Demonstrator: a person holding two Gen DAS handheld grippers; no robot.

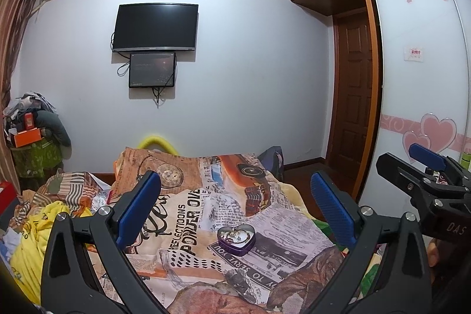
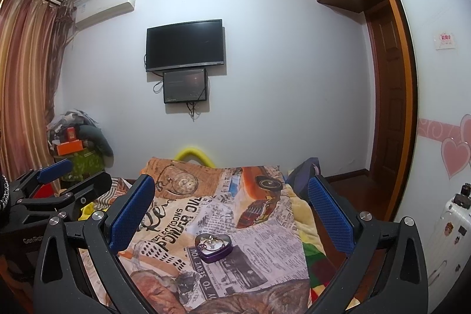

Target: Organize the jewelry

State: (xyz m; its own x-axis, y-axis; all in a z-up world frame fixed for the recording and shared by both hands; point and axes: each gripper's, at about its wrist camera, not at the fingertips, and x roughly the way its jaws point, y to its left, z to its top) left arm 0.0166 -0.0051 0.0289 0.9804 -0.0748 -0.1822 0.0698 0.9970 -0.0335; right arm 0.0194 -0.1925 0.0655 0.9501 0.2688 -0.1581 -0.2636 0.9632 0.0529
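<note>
A purple heart-shaped tin (image 1: 236, 236) lies open on the newspaper-print bedspread (image 1: 194, 214), holding a tangle of silvery and gold jewelry (image 1: 235, 233). My left gripper (image 1: 235, 177) hovers above and short of the tin, its blue pads (image 1: 138, 208) wide apart with nothing between them. The right wrist view shows the same tin (image 2: 214, 247) below my right gripper (image 2: 230, 181), which is also open and holds nothing. Each gripper shows at the edge of the other's view: the right gripper (image 1: 396, 155) and the left gripper (image 2: 89, 170).
Crumpled yellow cloth (image 1: 32, 237) lies on the bed's left side. A wall-mounted TV (image 1: 156, 27) hangs above a smaller screen (image 1: 152, 69). A cluttered pile with an orange box (image 1: 26, 137) stands at the left. A wooden door (image 1: 351, 96) and heart-decorated wardrobe panel (image 1: 418, 72) are on the right.
</note>
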